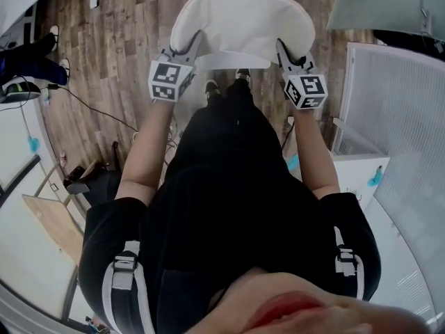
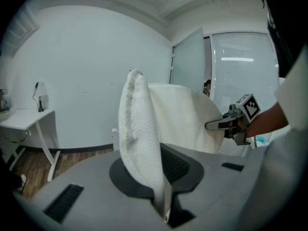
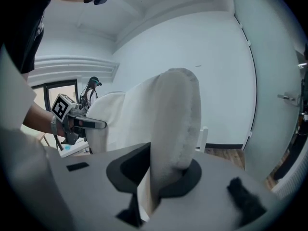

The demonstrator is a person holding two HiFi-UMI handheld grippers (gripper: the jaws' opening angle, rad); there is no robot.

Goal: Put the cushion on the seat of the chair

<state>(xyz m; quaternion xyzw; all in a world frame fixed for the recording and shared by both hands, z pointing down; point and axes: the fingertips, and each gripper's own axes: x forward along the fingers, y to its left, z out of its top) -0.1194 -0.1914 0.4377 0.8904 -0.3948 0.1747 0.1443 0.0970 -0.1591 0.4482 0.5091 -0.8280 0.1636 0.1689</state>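
Observation:
A white fleecy cushion (image 1: 243,23) hangs stretched between my two grippers over the wooden floor. My left gripper (image 1: 192,47) is shut on the cushion's near left edge (image 2: 142,143). My right gripper (image 1: 284,49) is shut on its near right edge (image 3: 175,129). A white chair (image 1: 233,61) shows as a pale edge just under the cushion, with most of it hidden. In the left gripper view the right gripper (image 2: 216,124) pinches the far side of the cushion. In the right gripper view the left gripper (image 3: 98,124) does the same.
A white desk (image 2: 24,119) stands by the wall at the left. White panels and a cabinet (image 1: 389,117) line the right side. A black cable (image 1: 90,106) runs across the wooden floor (image 1: 111,40). The person's black-clad legs and shoes (image 1: 226,85) stand just behind the cushion.

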